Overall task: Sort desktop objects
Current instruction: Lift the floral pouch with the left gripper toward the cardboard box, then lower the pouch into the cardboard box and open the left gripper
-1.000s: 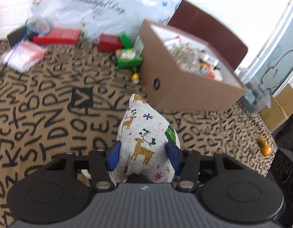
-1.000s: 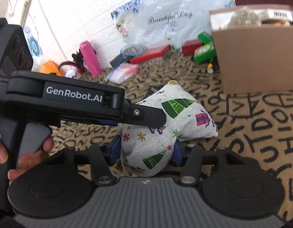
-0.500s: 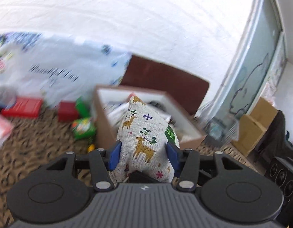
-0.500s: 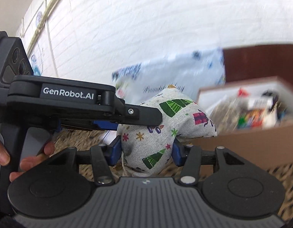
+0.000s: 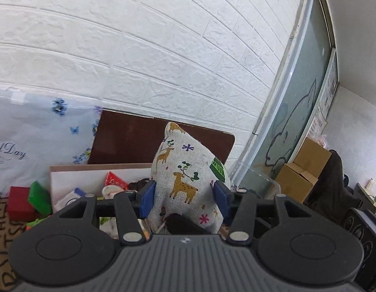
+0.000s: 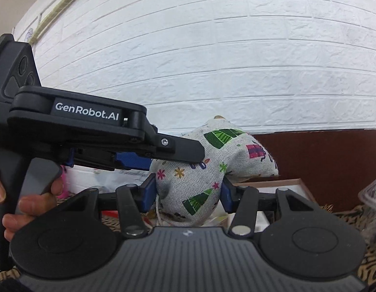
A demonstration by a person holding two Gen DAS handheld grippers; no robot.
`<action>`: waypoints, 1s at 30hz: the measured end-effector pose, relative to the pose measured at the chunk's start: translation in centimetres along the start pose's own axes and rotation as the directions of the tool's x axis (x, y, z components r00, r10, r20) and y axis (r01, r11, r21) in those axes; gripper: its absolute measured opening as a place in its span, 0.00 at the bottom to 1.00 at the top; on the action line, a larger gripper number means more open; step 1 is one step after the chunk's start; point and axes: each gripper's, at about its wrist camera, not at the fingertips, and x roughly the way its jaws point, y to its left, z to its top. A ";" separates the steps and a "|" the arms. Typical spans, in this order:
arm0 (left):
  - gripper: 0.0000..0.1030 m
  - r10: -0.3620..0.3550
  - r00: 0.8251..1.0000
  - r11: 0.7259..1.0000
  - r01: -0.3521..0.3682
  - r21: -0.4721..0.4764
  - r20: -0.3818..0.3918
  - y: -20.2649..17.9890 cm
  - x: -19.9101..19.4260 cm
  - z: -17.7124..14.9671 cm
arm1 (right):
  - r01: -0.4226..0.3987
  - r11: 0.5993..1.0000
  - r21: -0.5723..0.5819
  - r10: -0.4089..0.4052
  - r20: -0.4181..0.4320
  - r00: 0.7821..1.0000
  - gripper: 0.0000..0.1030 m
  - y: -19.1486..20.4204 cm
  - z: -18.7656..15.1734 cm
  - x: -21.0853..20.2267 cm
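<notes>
A stuffed cloth bag (image 5: pixel 185 177) printed with deer and trees is held in the air by both grippers. My left gripper (image 5: pixel 184 198) is shut on its lower part. My right gripper (image 6: pixel 186 193) is shut on the same bag (image 6: pixel 212 160) from another side. The left gripper's body (image 6: pixel 90 131) shows at the left of the right wrist view, with its finger lying over the bag. The brown cardboard box (image 5: pixel 90 170) full of small items sits just behind and below the bag.
A white printed plastic bag (image 5: pixel 37 141) leans on the brick wall at the left. A red box (image 5: pixel 17 202) and green packet (image 5: pixel 39 199) lie beside the cardboard box. A dark brown board (image 5: pixel 139 138) stands behind it. A clear plastic container (image 6: pixel 373 194) is at the right.
Both grippers have lifted the cloth bag off the letter-patterned table and carried it up and forward to the cardboard box. The views have tilted up to the wall.
</notes>
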 end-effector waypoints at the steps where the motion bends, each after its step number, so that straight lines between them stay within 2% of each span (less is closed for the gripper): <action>1: 0.53 -0.005 1.000 1.000 0.005 -0.011 -0.001 0.1 1.0 0.4 | 0.003 1.000 -0.004 -0.003 0.000 1.000 0.50 -0.8 0.1 0.4; 9: 0.53 -0.043 0.999 0.997 0.043 -0.064 0.008 1.7 7.7 2.5 | 0.028 0.995 -0.095 -0.028 0.000 1.000 0.50 -6.7 1.0 5.3; 14: 0.52 -0.008 1.000 0.998 0.008 -0.055 -0.008 3.5 11.9 1.8 | 0.047 0.990 -0.136 -0.050 -0.016 0.999 0.50 -10.0 0.4 8.3; 15: 0.56 0.009 1.000 0.999 -0.010 -0.050 -0.018 4.0 12.8 1.4 | 0.057 0.989 -0.136 -0.061 -0.027 0.998 0.50 -10.6 0.1 9.1; 16: 0.67 0.025 0.999 0.998 -0.027 -0.052 -0.038 4.6 13.5 1.0 | 0.069 0.989 -0.131 -0.076 -0.050 0.996 0.50 -11.3 -0.3 10.1; 18: 0.82 0.049 0.995 0.995 -0.056 -0.080 -0.092 5.9 14.5 -0.2 | 0.100 0.990 -0.098 -0.114 -0.150 0.982 0.49 -12.6 -1.3 12.3; 21: 0.87 0.055 0.985 0.991 -0.074 -0.112 -0.164 7.5 15.0 -1.9 | 0.148 0.986 -0.077 -0.162 -0.229 0.960 0.52 -13.9 -3.2 13.8; 24: 0.90 0.095 0.975 0.985 -0.122 -0.124 -0.200 8.3 15.2 -2.7 | 0.166 0.983 -0.082 -0.181 -0.241 0.953 0.70 -13.3 -4.6 13.4; 26: 0.91 0.104 0.972 0.982 -0.134 -0.137 -0.209 8.7 15.0 -2.8 | 0.197 0.977 -0.084 -0.212 -0.252 0.944 0.70 -13.4 -4.9 13.6; 28: 0.92 0.102 0.973 0.980 -0.134 -0.147 -0.206 8.8 14.6 -2.7 | 0.191 0.979 -0.069 -0.202 -0.257 0.945 0.70 -13.4 -4.6 13.7; 30: 0.92 0.107 0.974 0.980 -0.138 -0.144 -0.200 8.6 14.1 -2.6 | 0.179 0.982 -0.064 -0.190 -0.305 0.933 0.70 -13.2 -4.7 14.2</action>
